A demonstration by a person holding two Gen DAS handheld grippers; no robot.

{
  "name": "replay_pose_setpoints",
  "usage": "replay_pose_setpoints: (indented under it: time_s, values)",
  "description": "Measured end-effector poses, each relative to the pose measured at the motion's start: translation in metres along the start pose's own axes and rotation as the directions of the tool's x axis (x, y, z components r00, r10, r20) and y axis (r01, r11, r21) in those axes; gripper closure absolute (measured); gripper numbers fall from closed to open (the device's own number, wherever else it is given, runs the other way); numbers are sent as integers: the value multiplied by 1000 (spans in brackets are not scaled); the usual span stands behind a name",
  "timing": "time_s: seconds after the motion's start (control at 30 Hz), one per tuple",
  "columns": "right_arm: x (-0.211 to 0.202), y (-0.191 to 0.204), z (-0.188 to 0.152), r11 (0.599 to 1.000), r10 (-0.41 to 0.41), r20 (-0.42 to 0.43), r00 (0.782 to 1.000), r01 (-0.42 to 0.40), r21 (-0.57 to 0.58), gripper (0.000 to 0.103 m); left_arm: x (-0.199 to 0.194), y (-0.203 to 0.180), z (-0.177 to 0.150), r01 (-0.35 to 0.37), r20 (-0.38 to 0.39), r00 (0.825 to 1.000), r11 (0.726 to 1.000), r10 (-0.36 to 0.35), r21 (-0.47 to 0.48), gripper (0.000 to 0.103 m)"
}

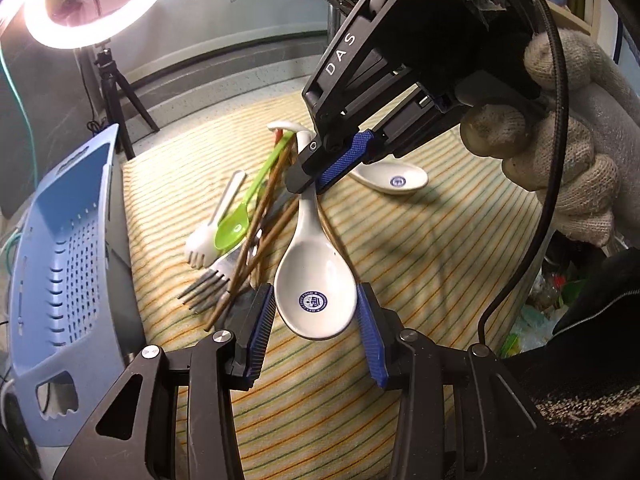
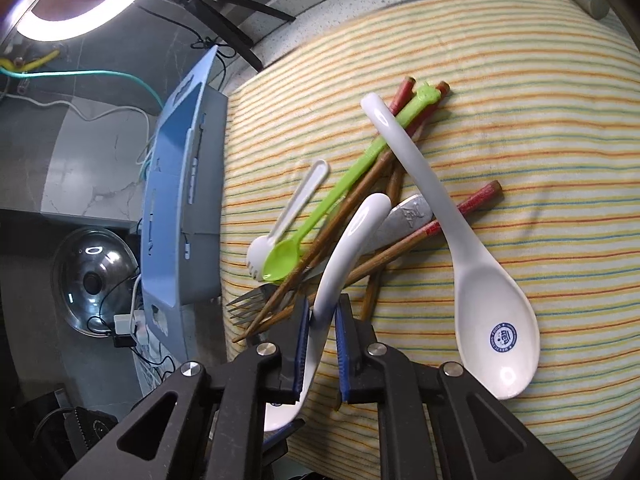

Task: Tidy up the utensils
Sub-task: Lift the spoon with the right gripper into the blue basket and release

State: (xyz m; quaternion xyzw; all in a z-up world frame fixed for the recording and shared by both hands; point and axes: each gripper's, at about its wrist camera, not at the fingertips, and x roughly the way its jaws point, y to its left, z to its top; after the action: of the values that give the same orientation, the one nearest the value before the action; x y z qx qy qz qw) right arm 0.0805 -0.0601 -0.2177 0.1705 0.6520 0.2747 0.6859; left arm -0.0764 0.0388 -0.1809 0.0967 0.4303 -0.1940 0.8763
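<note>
Cloth: yellow towel with thin orange and green stripes, spread flat, all utensils lie on it
Basket: light blue plastic basket with perforated walls, standing just beside the left edge of the cloth, nothing seen inside it
Pile: brown wooden chopsticks with red tops, a lime green plastic spoon, a small white plastic fork and a grey metal fork lie crossed over each other near the basket side of the cloth
Large spoon: white ceramic soup spoon with a blue round mark in the bowl, lying on the cloth, its long handle resting across the chopsticks
Left gripper: about half open, holding nothing; in its own view the two blue pads stand on both sides of the bowl of the large spoon, but the right wrist view shows this bowl lying free on the cloth
Right gripper: nearly closed, its jaws clamped on the handle of a second white ceramic spoon; the handle end curves up over the pile, the bowl sits below the fingers
Second spoon bowl: seen from the left wrist behind the right gripper, with the same blue mark; whether it touches the cloth I cannot tell
Hand: knitted white glove around the right gripper's grip
Light: bright ring lamp on a black tripod, behind the basket
</note>
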Motion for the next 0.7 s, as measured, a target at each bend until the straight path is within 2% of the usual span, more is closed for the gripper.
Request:
replay_pose_setpoints:
  time_s: [0.13, 0.4, 0.7]
  values:
    - [-9, 20, 9, 999, 12, 23, 1000, -11, -49, 92, -11, 13, 8, -12, 39, 999, 999, 14, -36, 63]
    - [-2, 86, 44, 983, 33, 51, 998, -23, -183, 93, -26, 55, 15, -108, 90, 989, 988, 118, -109, 63]
    - [33, 157, 77, 956, 53, 37, 998, -40, -292, 93, -25, 121, 5, -198, 73, 973, 956, 218, -216, 63]
